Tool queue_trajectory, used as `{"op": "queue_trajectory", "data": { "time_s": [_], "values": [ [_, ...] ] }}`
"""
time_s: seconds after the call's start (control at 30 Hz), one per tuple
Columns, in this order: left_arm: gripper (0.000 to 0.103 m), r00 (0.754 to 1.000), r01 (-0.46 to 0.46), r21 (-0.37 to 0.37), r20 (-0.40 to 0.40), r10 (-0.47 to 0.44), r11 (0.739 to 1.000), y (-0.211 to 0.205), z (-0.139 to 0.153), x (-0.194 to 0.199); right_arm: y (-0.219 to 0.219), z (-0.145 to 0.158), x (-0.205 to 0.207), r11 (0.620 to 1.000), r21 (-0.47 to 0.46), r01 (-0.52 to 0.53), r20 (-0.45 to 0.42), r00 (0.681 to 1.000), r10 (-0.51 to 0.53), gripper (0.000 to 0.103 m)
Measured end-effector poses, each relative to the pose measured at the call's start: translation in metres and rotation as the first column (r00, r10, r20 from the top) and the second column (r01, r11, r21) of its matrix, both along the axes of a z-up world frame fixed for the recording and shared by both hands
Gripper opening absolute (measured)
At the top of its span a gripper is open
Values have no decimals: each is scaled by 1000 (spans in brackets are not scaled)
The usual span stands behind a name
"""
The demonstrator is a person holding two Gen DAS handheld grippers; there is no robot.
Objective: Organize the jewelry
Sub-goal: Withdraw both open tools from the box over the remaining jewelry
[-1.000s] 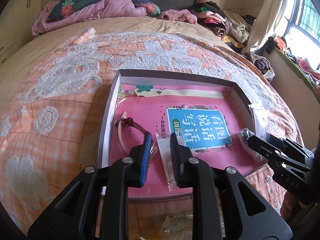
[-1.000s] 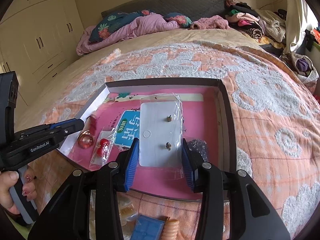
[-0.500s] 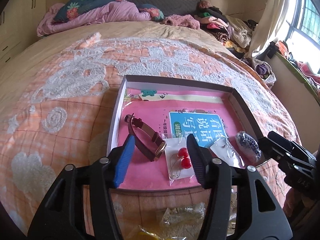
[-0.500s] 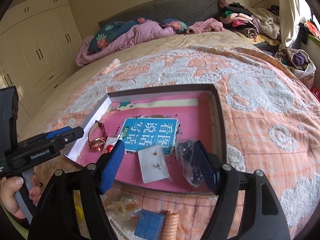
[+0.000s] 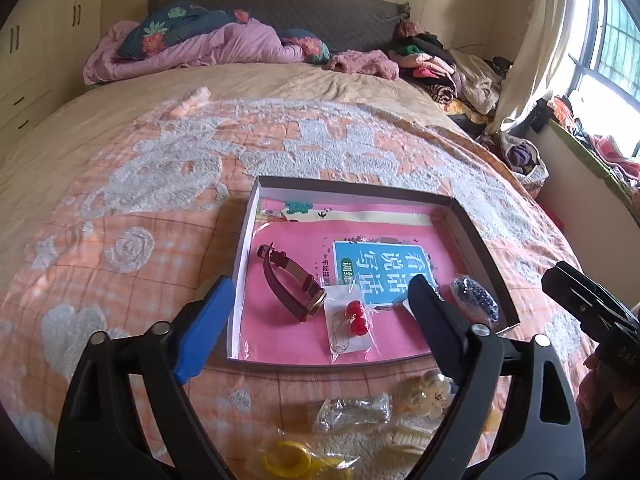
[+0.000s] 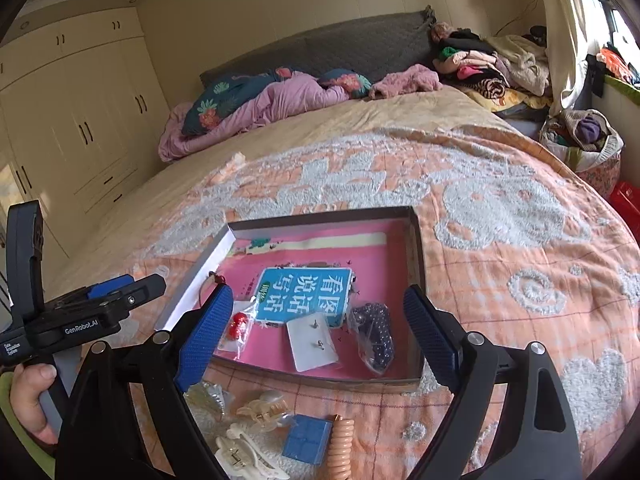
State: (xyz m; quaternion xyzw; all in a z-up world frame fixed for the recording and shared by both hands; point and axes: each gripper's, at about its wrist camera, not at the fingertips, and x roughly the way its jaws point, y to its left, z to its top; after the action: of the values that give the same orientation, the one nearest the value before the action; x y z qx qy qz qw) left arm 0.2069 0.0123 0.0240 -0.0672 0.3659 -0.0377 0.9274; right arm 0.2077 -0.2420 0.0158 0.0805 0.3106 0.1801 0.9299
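Observation:
A shallow box [image 5: 476, 240] [image 6: 416, 248] lined with a pink book lies on the bed. In it are a brown-strap watch [image 5: 292, 284], a bag of red bead earrings [image 5: 352, 328] [image 6: 238, 326], a white stud-earring card [image 6: 314, 340] and a bag of dark beads [image 5: 476, 300] [image 6: 374, 338]. My left gripper [image 5: 316, 320] is open and empty, held above the box's near edge. My right gripper [image 6: 316, 336] is open and empty, above the box's near right part.
On the blanket in front of the box lie hair claws [image 6: 262, 404], a blue square box [image 6: 306, 440], a peach coil tie [image 6: 340, 448], a clear flower clip [image 5: 428, 396], a bagged item [image 5: 352, 414] and yellow rings [image 5: 288, 456]. Bedding and clothes are piled at the far end.
Both grippers opened wide and pulled back from the box. The left let go of the red earring bag; the right let go of the stud-earring card. Both items now lie in the box.

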Motion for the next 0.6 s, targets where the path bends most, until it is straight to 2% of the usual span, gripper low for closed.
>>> {"op": "queue_trajectory", "data": {
  "time_s": [0.13,0.6],
  "values": [
    [86,1000,1,-5,20,-1,1000,0,9,-8,-2,11,-9,1000,10,3,25,1000,-3,90],
    [86,998,7,-14,64,-6,1000,-2,27,-38,-21,31,-47,999,36,39,72,997,-42,92]
  ]
}}
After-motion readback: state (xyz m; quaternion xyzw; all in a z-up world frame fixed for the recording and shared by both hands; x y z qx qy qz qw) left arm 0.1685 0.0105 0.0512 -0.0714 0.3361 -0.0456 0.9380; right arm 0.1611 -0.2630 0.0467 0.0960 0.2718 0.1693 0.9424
